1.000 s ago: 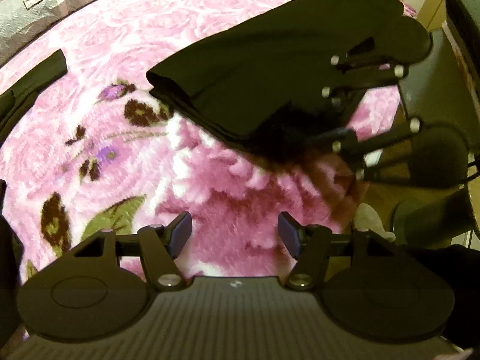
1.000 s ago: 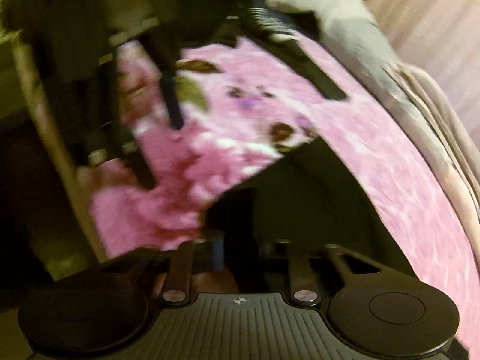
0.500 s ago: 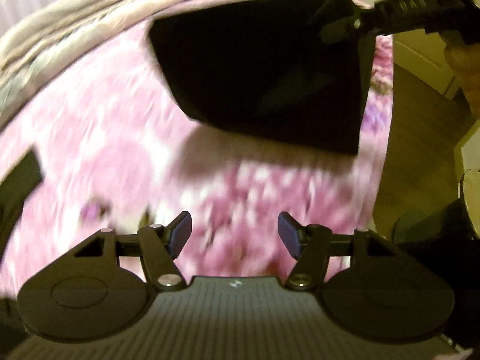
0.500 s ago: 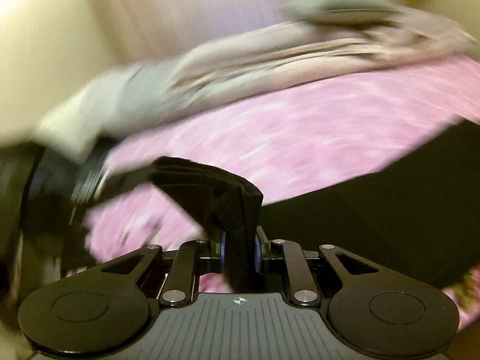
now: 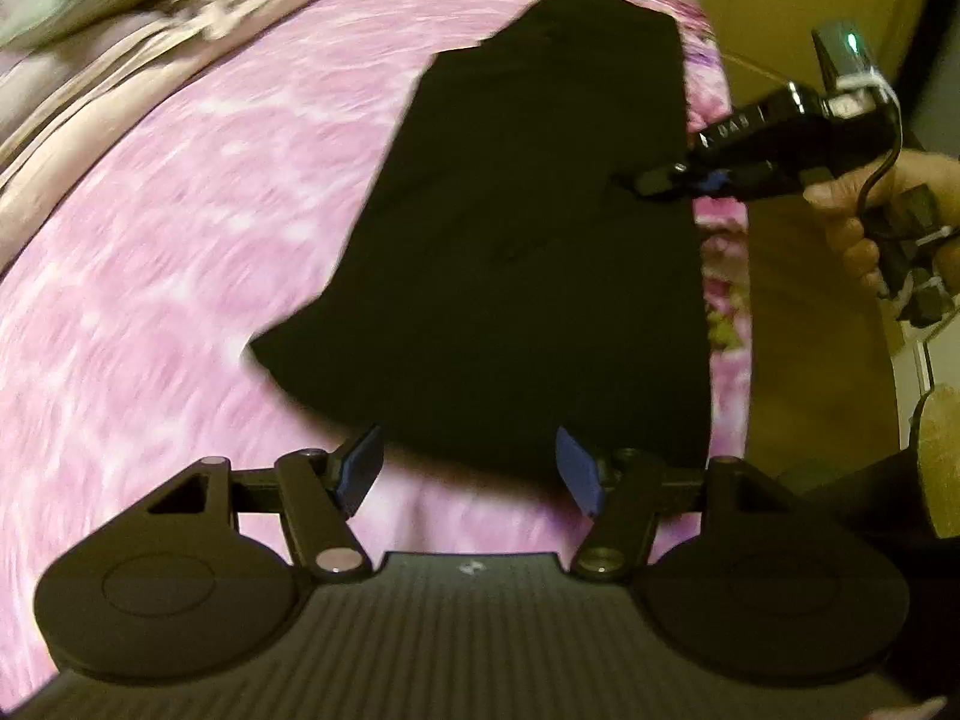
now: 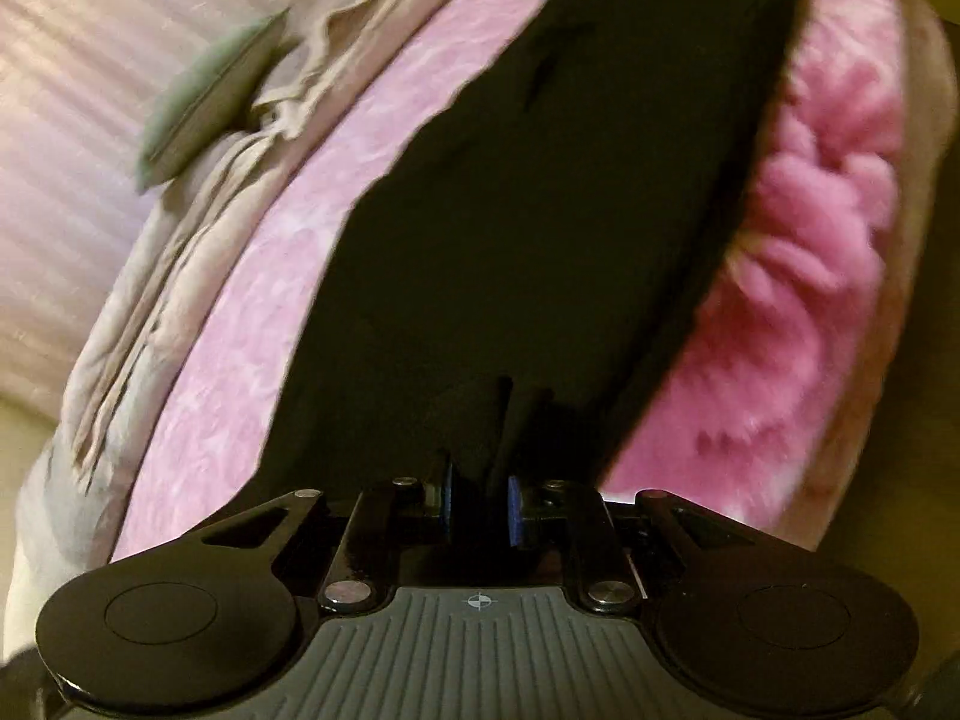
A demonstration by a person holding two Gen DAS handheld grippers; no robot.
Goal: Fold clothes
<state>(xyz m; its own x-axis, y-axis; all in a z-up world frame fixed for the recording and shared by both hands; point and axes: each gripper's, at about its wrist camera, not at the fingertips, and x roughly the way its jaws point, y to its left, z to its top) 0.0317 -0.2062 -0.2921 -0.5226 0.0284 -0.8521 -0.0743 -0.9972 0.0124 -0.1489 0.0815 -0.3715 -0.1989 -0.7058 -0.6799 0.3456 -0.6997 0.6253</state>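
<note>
While the left wrist view is motion-blurred, beige bedding [image 5: 120, 54] shows bunched at the far edge of the pink floral blanket [image 5: 150, 276] covering the bed. Left claw [image 5: 468, 468] stands wide open, empty, just short of the black garment [image 5: 528, 252] spread on the blanket. Right claw [image 5: 660, 183] grips the garment's right edge.

From the right wrist view, a green pillow [image 6: 204, 96] lies on the bedding. Right claw [image 6: 480, 510] is clamped on bunched black fabric; the garment [image 6: 540, 180] stretches away over the blanket [image 6: 810, 300].
</note>
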